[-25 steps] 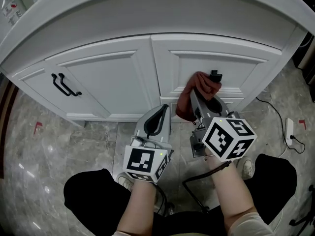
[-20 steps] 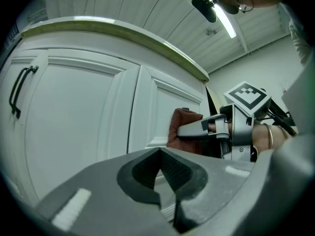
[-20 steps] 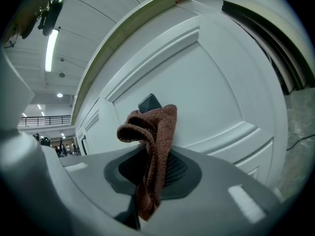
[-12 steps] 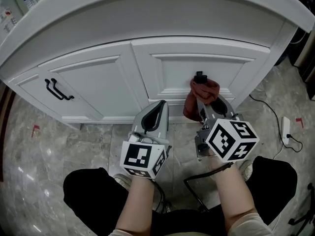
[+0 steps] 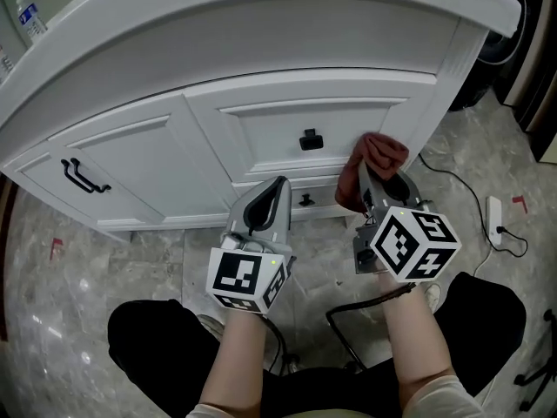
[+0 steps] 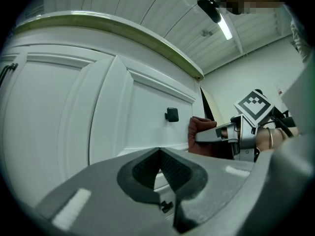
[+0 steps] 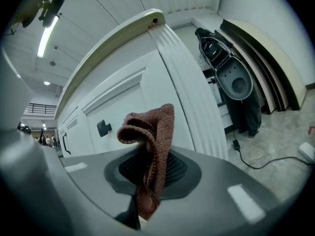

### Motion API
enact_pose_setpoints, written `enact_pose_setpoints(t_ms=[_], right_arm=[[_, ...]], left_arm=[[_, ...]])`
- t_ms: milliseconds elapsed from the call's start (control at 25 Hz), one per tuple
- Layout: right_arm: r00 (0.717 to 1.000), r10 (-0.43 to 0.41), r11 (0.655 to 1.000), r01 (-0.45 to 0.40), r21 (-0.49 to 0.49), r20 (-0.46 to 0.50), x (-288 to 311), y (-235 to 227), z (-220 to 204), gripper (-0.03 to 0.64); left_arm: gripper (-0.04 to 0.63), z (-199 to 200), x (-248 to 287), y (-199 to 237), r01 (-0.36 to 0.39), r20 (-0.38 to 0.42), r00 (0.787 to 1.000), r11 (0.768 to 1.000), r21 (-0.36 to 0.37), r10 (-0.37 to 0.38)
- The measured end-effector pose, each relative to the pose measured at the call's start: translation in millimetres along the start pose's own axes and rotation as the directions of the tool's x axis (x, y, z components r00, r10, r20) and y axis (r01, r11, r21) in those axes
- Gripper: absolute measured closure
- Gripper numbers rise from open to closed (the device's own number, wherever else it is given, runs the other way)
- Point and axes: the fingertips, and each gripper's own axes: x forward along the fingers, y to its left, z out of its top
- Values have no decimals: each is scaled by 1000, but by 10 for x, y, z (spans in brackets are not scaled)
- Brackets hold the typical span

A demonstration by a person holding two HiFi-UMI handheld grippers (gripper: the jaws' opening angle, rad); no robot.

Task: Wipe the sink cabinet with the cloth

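- I am holding the right hand-held gripper (image 5: 372, 184) with its jaws clamped on the reddish-brown cloth (image 5: 379, 155). The cloth is bunching up above the jaw tips and hanging down between them.
- The cloth is sitting against the right end of the white sink cabinet (image 5: 261, 116). It is just right of the square black knob (image 5: 309, 138) and beside the fluted corner post (image 7: 194, 90).
- I am holding the left hand-held gripper (image 5: 275, 186) lower and to the left, with its jaws together and nothing between them. It is pointing at the cabinet front near a smaller black knob (image 5: 305, 199).
- A black bar handle (image 5: 83, 177) is showing on the far-left door.
- A white cable (image 5: 474, 200) is trailing over the marble floor (image 5: 104, 259) on the right.
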Motion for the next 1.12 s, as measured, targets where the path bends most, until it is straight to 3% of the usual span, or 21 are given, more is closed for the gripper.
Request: enact_pose_setpoints(t_ms=[200, 440, 560, 720, 840, 1000, 1120], right_arm=[[999, -48, 998, 48, -51, 2, -116, -163, 16, 535], [988, -156, 988, 156, 0, 1, -285, -619, -8, 538], [988, -152, 988, 151, 17, 16, -348, -669, -3, 538], [999, -31, 999, 31, 30, 10, -293, -411, -177, 538], [995, 97, 995, -96, 32, -31, -118, -49, -449, 538], [964, 246, 969, -248, -2, -100, 151, 574, -890, 538], [938, 312, 948, -318, -14, -152, 327, 953, -1198, 538]], left_arm=[[595, -14, 36, -99, 11, 4, 1000, 1000, -21, -11], [595, -138, 64, -185, 15, 6, 1000, 997, -69, -14], [595, -233, 64, -226, 19, -2, 1000, 997, -70, -19], [595, -395, -19, -216, 24, -34, 999, 999, -21, -25], [595, -542, -162, -59, -20, -57, 998, 1000, -11, 19], [595, -675, -359, 265, -97, -81, 992, 995, -34, 94], [595, -704, -478, 494, -141, -81, 987, 989, -35, 138]])
